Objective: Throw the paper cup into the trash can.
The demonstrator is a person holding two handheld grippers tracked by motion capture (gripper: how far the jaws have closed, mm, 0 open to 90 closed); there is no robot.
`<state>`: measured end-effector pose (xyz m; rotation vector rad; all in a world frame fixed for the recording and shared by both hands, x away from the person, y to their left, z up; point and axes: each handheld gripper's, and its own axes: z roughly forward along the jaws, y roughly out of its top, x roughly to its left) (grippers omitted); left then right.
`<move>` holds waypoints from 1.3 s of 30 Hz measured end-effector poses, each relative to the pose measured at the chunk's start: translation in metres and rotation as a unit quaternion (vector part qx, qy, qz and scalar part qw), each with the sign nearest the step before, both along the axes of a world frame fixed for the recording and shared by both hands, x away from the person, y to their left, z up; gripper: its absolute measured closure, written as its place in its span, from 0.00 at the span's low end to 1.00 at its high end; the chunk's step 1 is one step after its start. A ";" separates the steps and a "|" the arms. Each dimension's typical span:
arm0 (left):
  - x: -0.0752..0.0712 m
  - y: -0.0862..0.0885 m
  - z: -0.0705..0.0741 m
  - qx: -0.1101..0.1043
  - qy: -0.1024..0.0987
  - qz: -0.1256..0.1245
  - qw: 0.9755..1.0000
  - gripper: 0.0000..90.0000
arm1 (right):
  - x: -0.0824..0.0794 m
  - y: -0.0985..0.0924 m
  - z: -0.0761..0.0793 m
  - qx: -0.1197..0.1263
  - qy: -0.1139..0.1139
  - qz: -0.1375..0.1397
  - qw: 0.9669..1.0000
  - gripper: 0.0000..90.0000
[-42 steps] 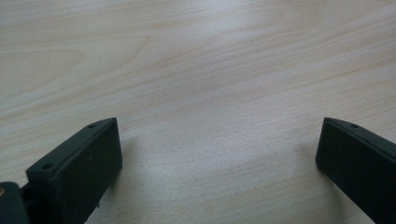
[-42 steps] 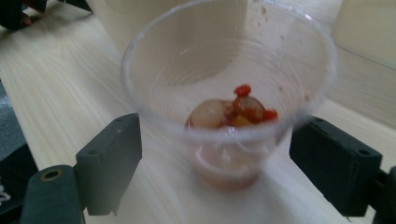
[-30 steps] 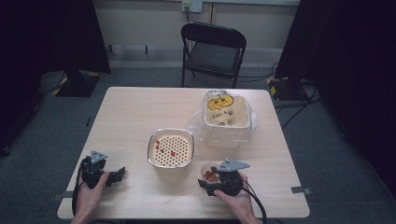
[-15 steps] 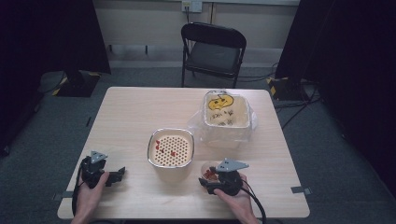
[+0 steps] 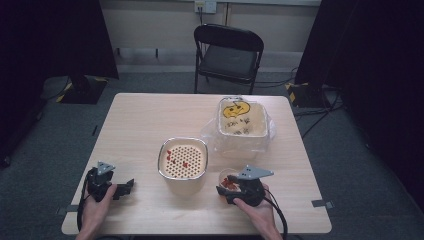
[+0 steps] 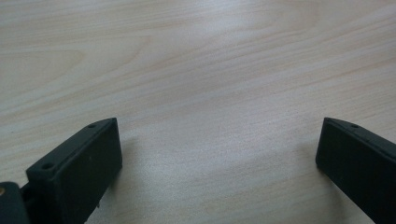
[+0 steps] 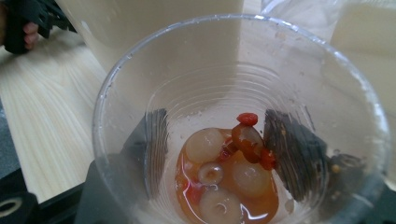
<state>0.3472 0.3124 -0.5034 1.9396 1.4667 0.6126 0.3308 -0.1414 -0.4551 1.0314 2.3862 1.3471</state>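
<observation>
A clear plastic cup (image 5: pixel 227 179) (image 7: pixel 233 84) stands near the table's front edge, right of centre. It holds pale round fruits and red bits (image 7: pixel 224 172) in reddish liquid. My right gripper (image 5: pixel 226 189) (image 7: pixel 215 154) reaches it from the right. Its jaws have just been closing, with the cup between them, and both pads now press on the cup's sides, showing dark through the wall. My left gripper (image 5: pixel 125 187) (image 6: pixel 217 149) rests on the wood at the front left, open, with bare tabletop between its jaws.
A beige bowl with a perforated strainer insert (image 5: pixel 183 160) and a few red bits stands mid-table, close left of the cup. A square tub lined with a clear bag (image 5: pixel 242 120) sits behind at the right. A black folding chair (image 5: pixel 227 50) stands beyond the wooden table (image 5: pixel 150 120).
The right gripper's jaws have drawn in against the cup, and that hand has shifted only slightly. The left hand and its gripper stay where they were.
</observation>
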 end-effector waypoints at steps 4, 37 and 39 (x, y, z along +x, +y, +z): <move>0.000 0.000 0.000 0.000 0.000 0.000 1.000 0.00 | 0.001 -0.004 0.012 0.009 -0.002 -0.006 1.000 0.45; 0.000 -0.001 0.000 0.001 -0.001 -0.002 1.000 0.00 | 0.057 0.035 0.122 0.052 -0.081 0.008 0.995 0.46; 0.000 -0.001 0.000 0.002 0.000 -0.003 1.000 0.00 | 0.064 0.041 0.122 0.059 -0.104 0.001 0.993 0.46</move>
